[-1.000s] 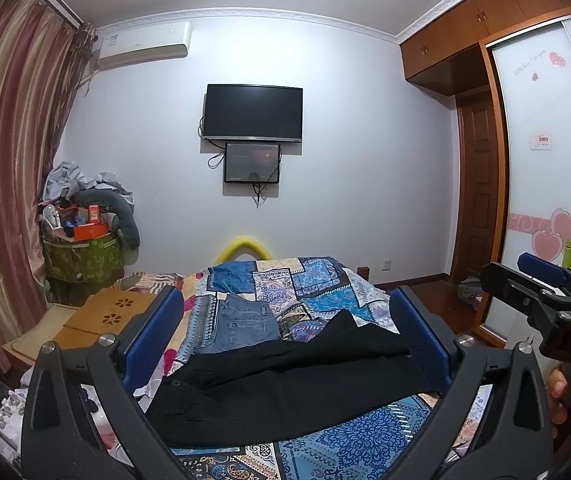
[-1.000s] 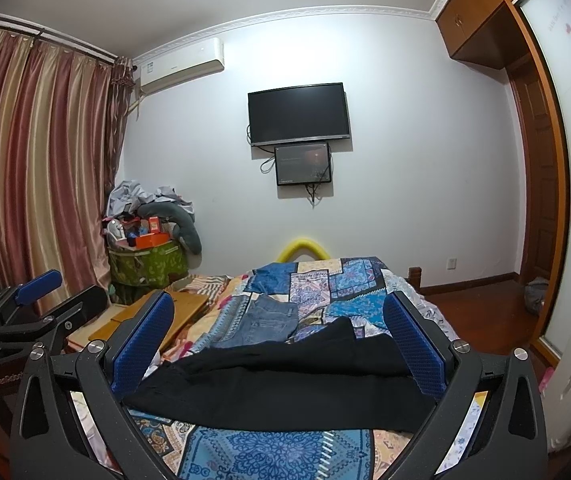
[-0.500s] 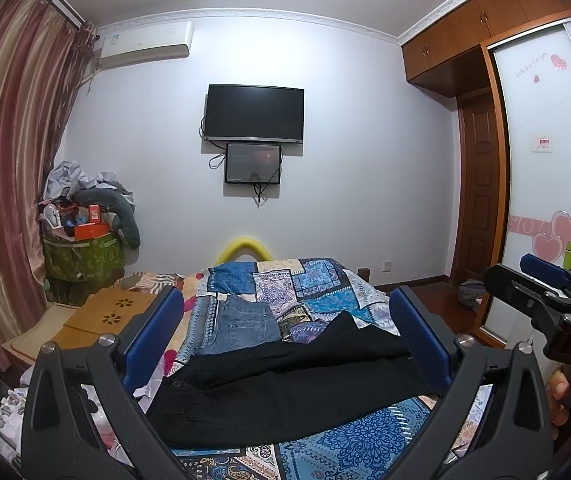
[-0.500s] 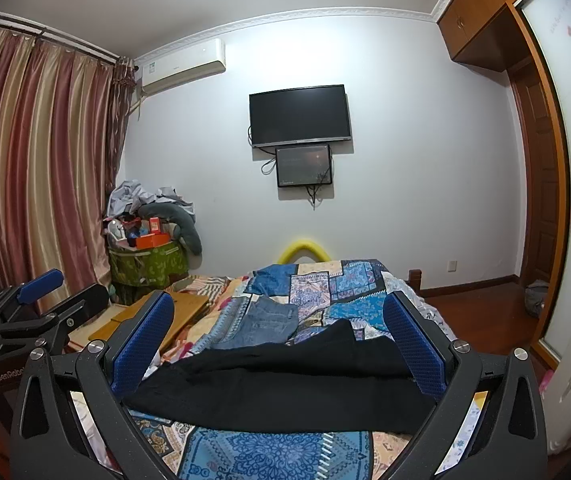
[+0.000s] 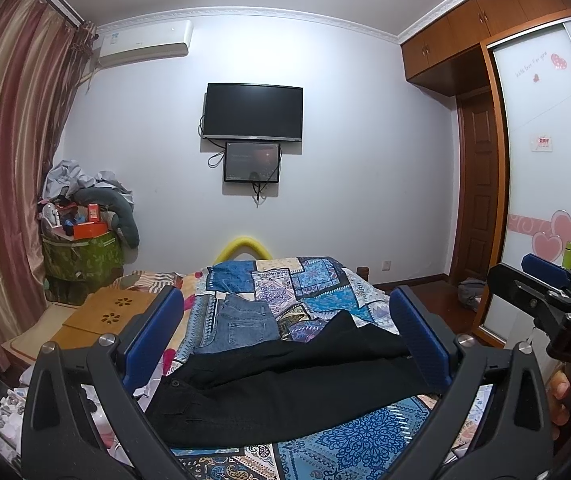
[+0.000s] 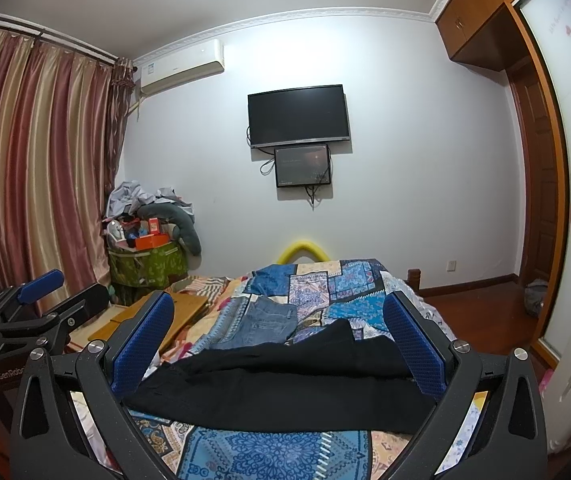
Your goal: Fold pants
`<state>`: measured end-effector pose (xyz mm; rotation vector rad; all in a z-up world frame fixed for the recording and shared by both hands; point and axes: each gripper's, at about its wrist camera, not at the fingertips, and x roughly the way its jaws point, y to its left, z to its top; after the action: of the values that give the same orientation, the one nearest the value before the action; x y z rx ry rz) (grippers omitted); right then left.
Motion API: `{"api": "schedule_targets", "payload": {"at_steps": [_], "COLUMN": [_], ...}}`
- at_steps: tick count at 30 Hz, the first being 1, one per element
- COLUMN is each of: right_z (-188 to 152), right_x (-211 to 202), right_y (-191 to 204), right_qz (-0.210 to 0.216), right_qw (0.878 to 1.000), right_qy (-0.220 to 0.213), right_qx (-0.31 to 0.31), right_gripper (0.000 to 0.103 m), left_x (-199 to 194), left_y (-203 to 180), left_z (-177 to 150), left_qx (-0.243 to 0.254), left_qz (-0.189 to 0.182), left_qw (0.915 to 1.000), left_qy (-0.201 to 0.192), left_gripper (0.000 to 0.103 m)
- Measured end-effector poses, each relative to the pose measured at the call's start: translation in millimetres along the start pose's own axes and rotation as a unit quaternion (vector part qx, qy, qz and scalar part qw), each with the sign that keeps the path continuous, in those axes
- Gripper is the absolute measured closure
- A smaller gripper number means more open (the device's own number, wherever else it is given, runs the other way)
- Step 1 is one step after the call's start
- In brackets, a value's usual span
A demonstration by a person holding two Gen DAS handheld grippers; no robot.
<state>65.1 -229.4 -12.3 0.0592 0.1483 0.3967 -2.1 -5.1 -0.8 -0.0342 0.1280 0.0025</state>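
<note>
Black pants (image 5: 285,384) (image 6: 285,384) lie spread across the near end of a bed with a blue patchwork cover (image 5: 309,284) (image 6: 325,280), waist to the left, legs to the right. My left gripper (image 5: 285,320) hovers above and short of them, open, nothing between its blue pads. In its own view my right gripper (image 6: 281,320) is likewise open and empty above the pants. The right gripper (image 5: 545,300) also shows at the right edge of the left wrist view, and the left gripper (image 6: 41,312) at the left edge of the right wrist view.
Folded blue jeans (image 5: 241,324) (image 6: 265,320) lie on the bed beyond the pants. A wooden lap table (image 5: 105,312) sits left of the bed, with a heaped green basket (image 5: 81,256) by the curtains. A wardrobe (image 5: 545,200) and door stand right.
</note>
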Motion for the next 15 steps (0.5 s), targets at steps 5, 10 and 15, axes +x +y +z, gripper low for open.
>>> {"api": "schedule_targets", "payload": {"at_steps": [5,10,15], "right_z": [0.2,0.2,0.1], "right_x": [-0.5,-0.6,-0.2], "right_y": [-0.5,-1.0,-4.1], "right_qz": [0.000,0.000,-0.002], "right_qw": [1.000,1.000,1.000], "right_qy": [0.000,0.000,0.001], "right_qx": [0.000,0.000,0.000], "right_gripper": [0.000,0.000,0.000], "left_x": [0.3,0.1,0.3], "left_y": [0.2,-0.3,-0.3], "left_z": [1.0,1.3,1.7], "left_qx": [0.000,0.001,0.000], "left_qz": [0.000,0.001,-0.001], "left_qw": [1.0000,1.0000,1.0000], "left_qy": [0.000,-0.001,-0.001], "left_gripper": [0.000,0.000,0.000]}}
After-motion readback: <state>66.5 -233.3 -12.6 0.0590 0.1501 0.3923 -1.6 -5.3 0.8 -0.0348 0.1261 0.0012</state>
